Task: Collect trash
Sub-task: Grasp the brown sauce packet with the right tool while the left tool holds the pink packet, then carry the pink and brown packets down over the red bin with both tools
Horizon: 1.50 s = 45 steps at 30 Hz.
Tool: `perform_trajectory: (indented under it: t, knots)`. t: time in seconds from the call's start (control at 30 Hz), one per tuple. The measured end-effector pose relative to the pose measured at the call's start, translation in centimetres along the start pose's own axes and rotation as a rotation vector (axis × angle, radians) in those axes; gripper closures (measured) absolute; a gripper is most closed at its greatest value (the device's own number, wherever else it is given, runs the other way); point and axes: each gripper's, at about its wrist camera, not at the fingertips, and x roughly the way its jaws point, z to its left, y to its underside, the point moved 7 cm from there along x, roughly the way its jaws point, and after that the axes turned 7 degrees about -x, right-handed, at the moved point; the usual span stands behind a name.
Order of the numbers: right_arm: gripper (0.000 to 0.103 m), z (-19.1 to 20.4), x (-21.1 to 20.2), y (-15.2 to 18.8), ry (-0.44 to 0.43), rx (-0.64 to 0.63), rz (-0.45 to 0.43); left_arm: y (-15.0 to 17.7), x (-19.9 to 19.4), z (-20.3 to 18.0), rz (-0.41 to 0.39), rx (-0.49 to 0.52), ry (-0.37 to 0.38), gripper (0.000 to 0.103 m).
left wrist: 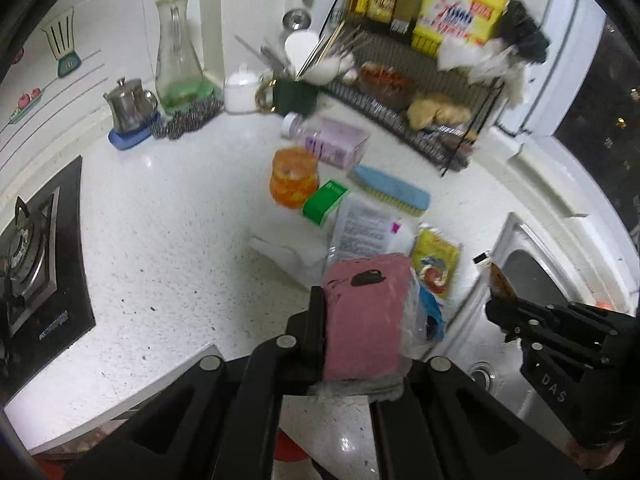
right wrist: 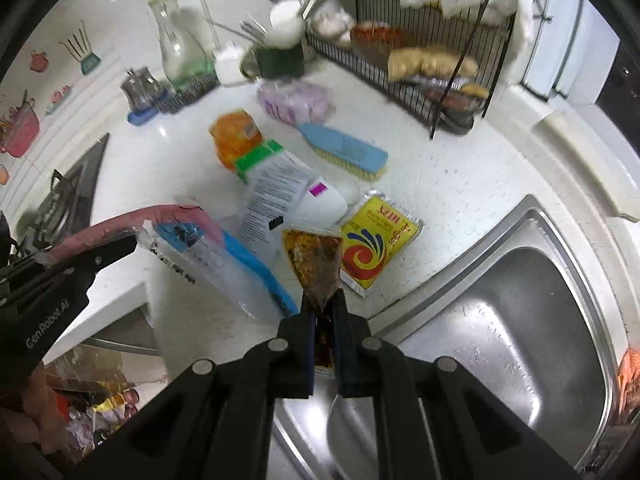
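My left gripper (left wrist: 360, 320) is shut on a pink wrapper (left wrist: 366, 312), with a clear and blue plastic bag (left wrist: 424, 316) bunched against it. From the right wrist view the same pink wrapper (right wrist: 160, 216) and plastic bag (right wrist: 224, 264) hang from the left gripper (right wrist: 120, 246), lifted off the white counter (left wrist: 168, 232). My right gripper (right wrist: 324, 306) is shut on a brown sauce packet (right wrist: 314, 258), held over the counter's edge beside the sink (right wrist: 520, 312). On the counter lie a yellow sachet (right wrist: 378, 248), a printed white package (right wrist: 280, 196), a green and white box (right wrist: 258, 158) and an orange cup (right wrist: 236, 136).
A blue scrub brush (right wrist: 344, 150) and a purple pack (right wrist: 296, 100) lie further back. A black wire rack (left wrist: 420, 96) with food and bottles stands at the back right. A gas stove (left wrist: 36, 252) is at the left; a glass jug (left wrist: 178, 64) and metal pot (left wrist: 130, 104) line the wall.
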Motion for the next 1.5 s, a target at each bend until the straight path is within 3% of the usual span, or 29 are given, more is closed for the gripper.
perform_trajectory:
  t: [0.4,0.87,1.2,1.5]
  knots:
    - [0.097,4.1,-8.1,2.8,-0.003,0.003,-0.13,2.8,-10.6,1.6,-0.123,0.05,0.016,0.102]
    - [0.097,12.6,-14.0,9.7,-0.041,-0.027,-0.206,12.7,-19.8,7.4,-0.145,0.041,-0.033,0.102]
    - [0.097,16.6,-13.3,14.2,-0.079,-0.04,-0.127,18.2,-19.8,11.2,-0.063,-0.017,-0.063,0.102]
    - [0.097,19.3,-7.2,18.2,-0.118,-0.061,-0.014,24.4,-13.7,15.6,0.075,-0.119,-0.09,0.102]
